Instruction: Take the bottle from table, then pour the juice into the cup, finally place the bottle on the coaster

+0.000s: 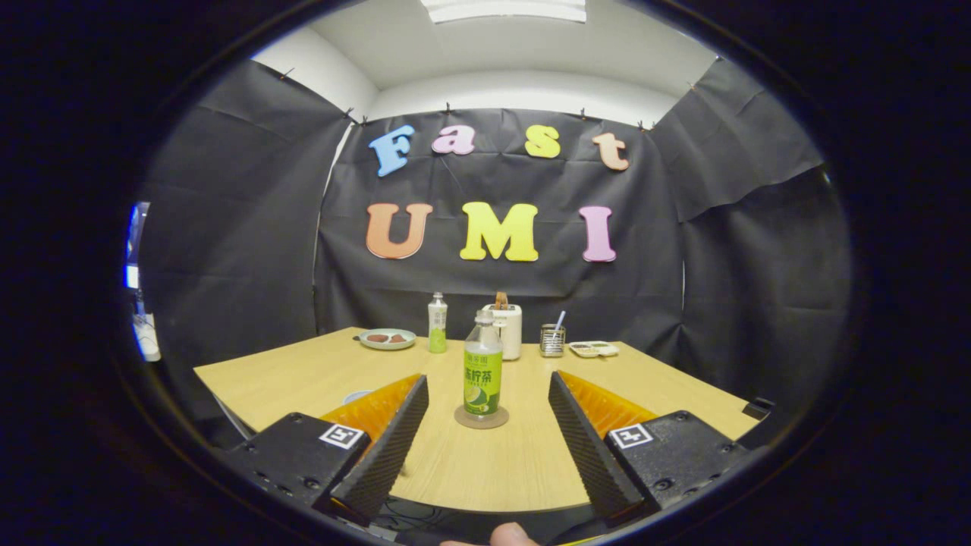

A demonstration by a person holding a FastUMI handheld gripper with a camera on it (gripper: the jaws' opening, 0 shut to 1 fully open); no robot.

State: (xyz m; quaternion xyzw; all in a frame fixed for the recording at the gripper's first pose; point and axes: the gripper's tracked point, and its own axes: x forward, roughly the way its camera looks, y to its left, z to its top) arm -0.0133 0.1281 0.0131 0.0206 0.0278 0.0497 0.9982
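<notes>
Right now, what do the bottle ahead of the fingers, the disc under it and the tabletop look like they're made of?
The bottle looks like clear plastic with a glossy green label wrap. The coaster under it seems matte brownish, maybe cork or wood; too small to tell. The table shows pale wood grain, probably laminate. The gripper is open, fingers flanking the bottle without touching.

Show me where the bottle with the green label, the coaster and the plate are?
Green-label bottle [482, 375], gripper view: on its label.
Coaster [463, 418], gripper view: on its rim beside the bottle.
Plate [387, 344], gripper view: on its near rim.
</notes>
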